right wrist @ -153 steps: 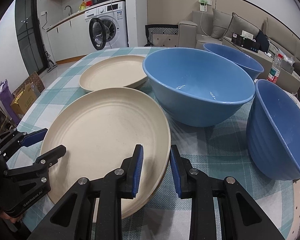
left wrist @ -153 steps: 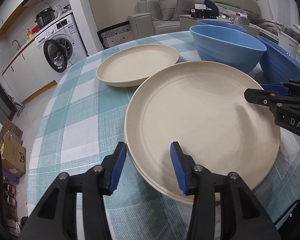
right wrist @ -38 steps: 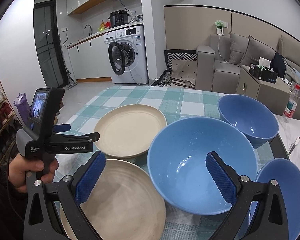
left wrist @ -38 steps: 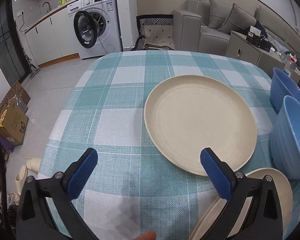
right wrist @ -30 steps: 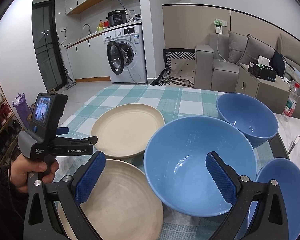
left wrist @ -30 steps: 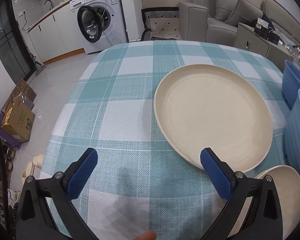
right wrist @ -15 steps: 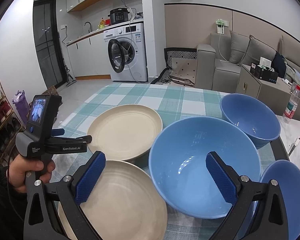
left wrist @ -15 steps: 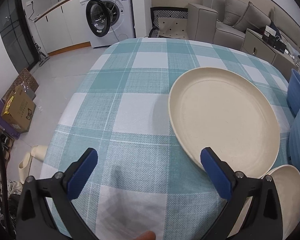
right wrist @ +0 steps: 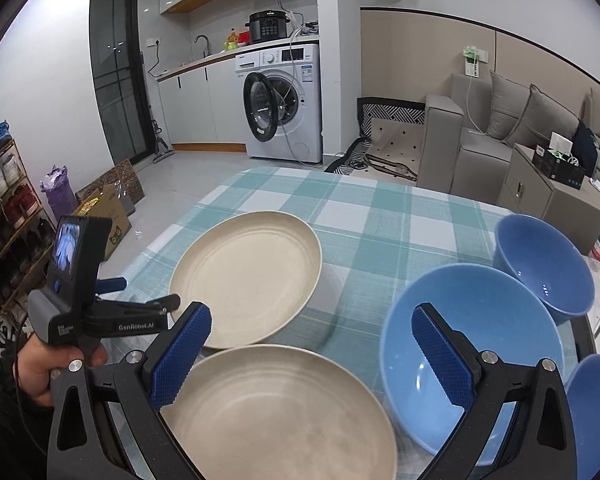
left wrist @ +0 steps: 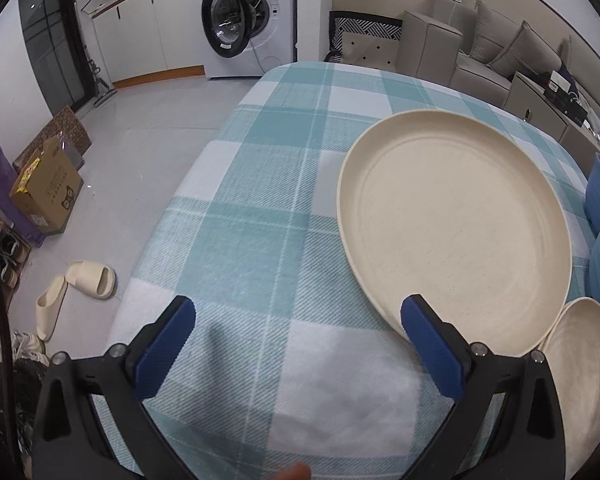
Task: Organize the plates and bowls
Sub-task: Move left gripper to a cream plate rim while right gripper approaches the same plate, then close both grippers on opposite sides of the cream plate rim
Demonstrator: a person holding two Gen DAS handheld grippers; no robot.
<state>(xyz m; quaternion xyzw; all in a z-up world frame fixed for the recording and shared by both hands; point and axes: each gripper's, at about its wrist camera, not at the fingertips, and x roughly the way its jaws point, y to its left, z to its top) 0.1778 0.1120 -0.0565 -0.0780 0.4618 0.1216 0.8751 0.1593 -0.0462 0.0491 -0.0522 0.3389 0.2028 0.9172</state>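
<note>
Beside two cream plates and three blue bowls, both tools gape wide, seemingly empty.

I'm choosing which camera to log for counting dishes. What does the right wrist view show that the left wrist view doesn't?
Only the right wrist view: all three blue bowls whole, the left gripper in a hand, the right gripper open. Only the left wrist view: slippers on the floor, the left gripper's open jaws. Both: the far cream plate, the near cream plate, the checked tablecloth.

A round table under a teal-and-white checked cloth carries two cream plates and three blue bowls ahead of the claws.
</note>
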